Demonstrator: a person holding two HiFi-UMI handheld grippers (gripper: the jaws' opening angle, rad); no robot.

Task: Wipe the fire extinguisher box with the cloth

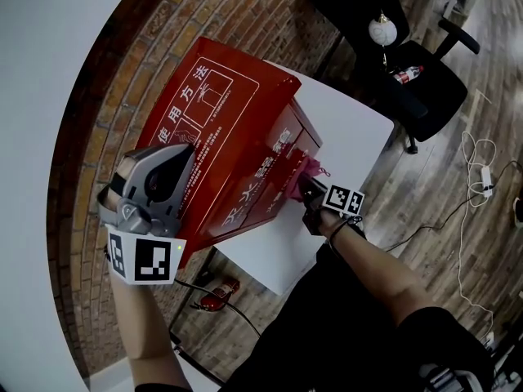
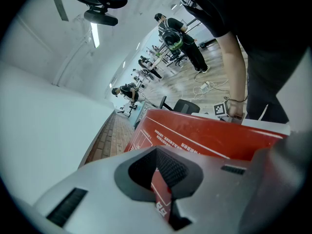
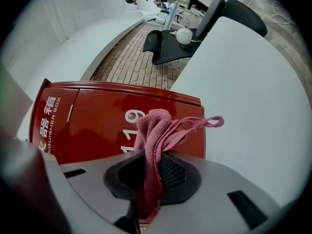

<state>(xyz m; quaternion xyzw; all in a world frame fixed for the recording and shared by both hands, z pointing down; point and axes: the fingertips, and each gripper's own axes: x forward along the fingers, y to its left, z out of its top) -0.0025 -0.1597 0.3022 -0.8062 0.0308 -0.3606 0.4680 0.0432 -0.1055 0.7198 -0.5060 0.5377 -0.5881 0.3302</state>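
The red metal fire extinguisher box (image 1: 233, 129) stands on the white desk (image 1: 351, 129), beside a brick wall. The left gripper (image 1: 176, 160) has its jaws closed together on the edge of the box's printed top panel. The right gripper (image 3: 151, 179) has its jaws clamped on the pink cloth (image 3: 155, 133). The cloth is bunched against the box's front face, beside the white numerals.

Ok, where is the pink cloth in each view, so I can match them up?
Head view: pink cloth right of centre, at the front of the red fire extinguisher box.
Left gripper view: not in it.
Right gripper view: dead centre, clamped in the jaws of the right gripper.
Shared landmark: the red fire extinguisher box, in all three.
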